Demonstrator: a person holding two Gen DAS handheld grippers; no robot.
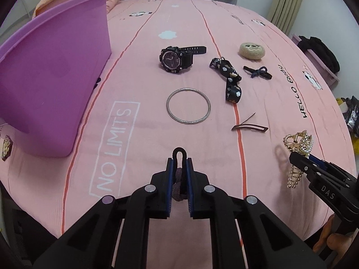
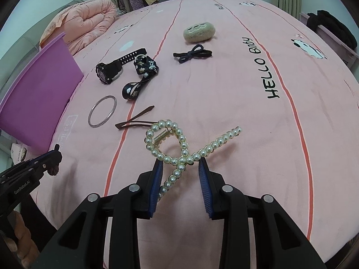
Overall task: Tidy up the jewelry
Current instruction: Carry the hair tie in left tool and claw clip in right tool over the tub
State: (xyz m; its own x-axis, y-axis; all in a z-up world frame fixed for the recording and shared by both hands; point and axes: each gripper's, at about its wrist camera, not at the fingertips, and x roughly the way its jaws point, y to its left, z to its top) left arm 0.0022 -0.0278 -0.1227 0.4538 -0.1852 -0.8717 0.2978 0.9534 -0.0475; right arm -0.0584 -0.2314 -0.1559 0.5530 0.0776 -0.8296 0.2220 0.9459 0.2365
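My left gripper (image 1: 179, 164) is shut on a dark hair tie with a black loop (image 1: 179, 154), held above the pink bedsheet. My right gripper (image 2: 180, 163) is shut on a pearl hair claw (image 2: 177, 143); the claw also shows in the left wrist view (image 1: 299, 144). On the sheet lie a black watch (image 1: 175, 59), a silver bangle (image 1: 188, 105), a black patterned ribbon strap (image 1: 231, 78), a dark bow hair tie (image 1: 258, 71), a brown snap clip (image 1: 250, 126) and a beige felt clip (image 1: 252, 50). A purple bin (image 1: 51, 74) stands at the left.
A peach quilt (image 2: 87, 22) is bunched at the far left of the bed. Black clothing (image 2: 332, 29) lies on a stand at the far right. The bed's near edge drops off below both grippers. A small patterned item (image 1: 6, 148) sits left of the bin.
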